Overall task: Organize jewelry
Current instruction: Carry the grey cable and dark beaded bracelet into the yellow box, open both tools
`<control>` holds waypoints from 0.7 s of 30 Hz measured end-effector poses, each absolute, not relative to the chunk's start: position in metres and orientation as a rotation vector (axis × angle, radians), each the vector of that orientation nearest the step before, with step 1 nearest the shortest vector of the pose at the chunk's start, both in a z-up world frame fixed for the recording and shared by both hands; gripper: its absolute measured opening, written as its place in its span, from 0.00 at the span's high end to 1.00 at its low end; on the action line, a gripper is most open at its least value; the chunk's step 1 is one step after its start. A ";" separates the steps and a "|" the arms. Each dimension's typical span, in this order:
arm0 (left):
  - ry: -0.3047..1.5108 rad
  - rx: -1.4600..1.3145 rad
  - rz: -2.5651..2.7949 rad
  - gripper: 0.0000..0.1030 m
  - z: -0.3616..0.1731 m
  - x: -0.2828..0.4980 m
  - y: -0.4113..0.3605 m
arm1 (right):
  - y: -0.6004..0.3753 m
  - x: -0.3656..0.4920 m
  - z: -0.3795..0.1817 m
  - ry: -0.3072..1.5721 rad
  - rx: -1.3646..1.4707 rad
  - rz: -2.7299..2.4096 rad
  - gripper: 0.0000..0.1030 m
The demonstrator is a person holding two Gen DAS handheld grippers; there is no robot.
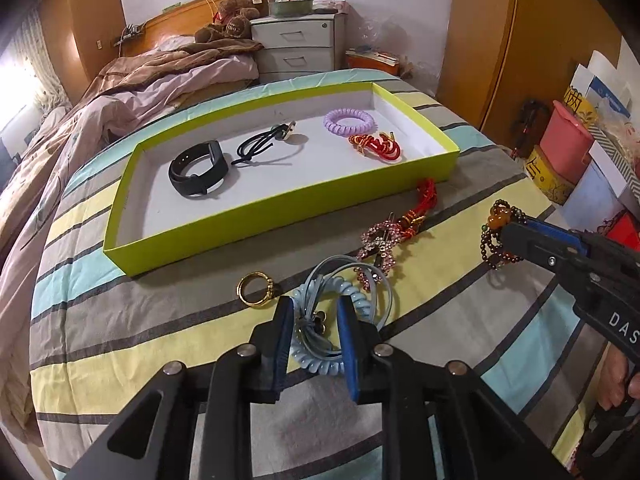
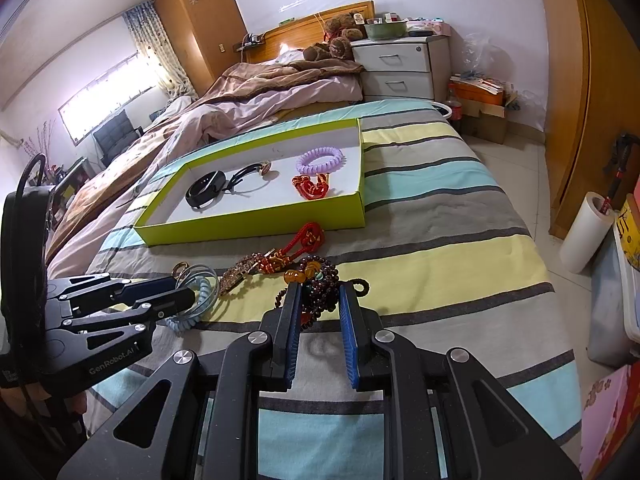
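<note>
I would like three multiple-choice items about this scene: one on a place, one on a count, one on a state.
1. Where does the gold ring lie?
A. in the tray
B. on the blanket, near the tray
C. on the nightstand

2. How many pieces lie in the tray?
A. two
B. four
C. six

3. How do the left tongs stand?
A. open, around the blue coil tie
B. shut and empty
C. shut on the bead bracelet

Answers:
1 B: the ring rests on the striped blanket, before the tray's near wall.
2 B: the watch band, black cord, purple coil and red cord.
3 A: a gap shows between each pad and the coil.
</note>
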State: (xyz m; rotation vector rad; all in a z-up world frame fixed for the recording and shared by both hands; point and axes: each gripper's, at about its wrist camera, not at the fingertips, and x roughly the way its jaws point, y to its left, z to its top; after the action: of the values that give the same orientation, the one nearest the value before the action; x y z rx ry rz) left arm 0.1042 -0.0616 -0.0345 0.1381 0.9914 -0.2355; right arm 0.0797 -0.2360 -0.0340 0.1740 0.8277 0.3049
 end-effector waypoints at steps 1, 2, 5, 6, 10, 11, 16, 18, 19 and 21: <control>0.989 0.144 -0.227 0.90 -0.035 0.105 -0.061 | -0.236 0.080 -0.034 0.828 0.175 0.304 0.81; 0.987 0.147 -0.221 0.93 -0.034 0.104 -0.060 | -0.236 0.079 -0.034 0.828 0.177 0.304 0.81; 0.973 0.140 -0.219 0.93 -0.031 0.102 -0.057 | -0.238 0.079 -0.034 0.829 0.181 0.302 0.81; 0.965 0.130 -0.219 0.93 -0.030 0.101 -0.055 | -0.238 0.080 -0.034 0.829 0.180 0.301 0.81; 0.941 0.064 -0.230 0.93 -0.020 0.099 -0.045 | -0.238 0.079 -0.033 0.826 0.175 0.302 0.81; 0.938 0.042 -0.243 0.93 -0.017 0.098 -0.042 | -0.239 0.079 -0.032 0.824 0.173 0.301 0.81; 0.893 -0.014 -0.257 0.93 0.000 0.093 -0.031 | -0.238 0.079 -0.026 0.815 0.166 0.299 0.81; 0.878 -0.028 -0.270 0.93 0.008 0.091 -0.028 | -0.236 0.078 -0.023 0.810 0.165 0.302 0.81; 0.870 -0.026 -0.266 0.93 0.010 0.091 -0.027 | -0.235 0.078 -0.021 0.808 0.162 0.302 0.81; 0.862 -0.033 -0.264 0.93 0.015 0.094 -0.022 | -0.233 0.078 -0.016 0.798 0.161 0.305 0.81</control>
State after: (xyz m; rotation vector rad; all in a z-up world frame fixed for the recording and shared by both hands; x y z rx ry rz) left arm 0.0938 -0.0216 0.0155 -0.0335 0.8620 -0.2643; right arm 0.0782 -0.2334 -0.0158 0.1607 0.7980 0.3054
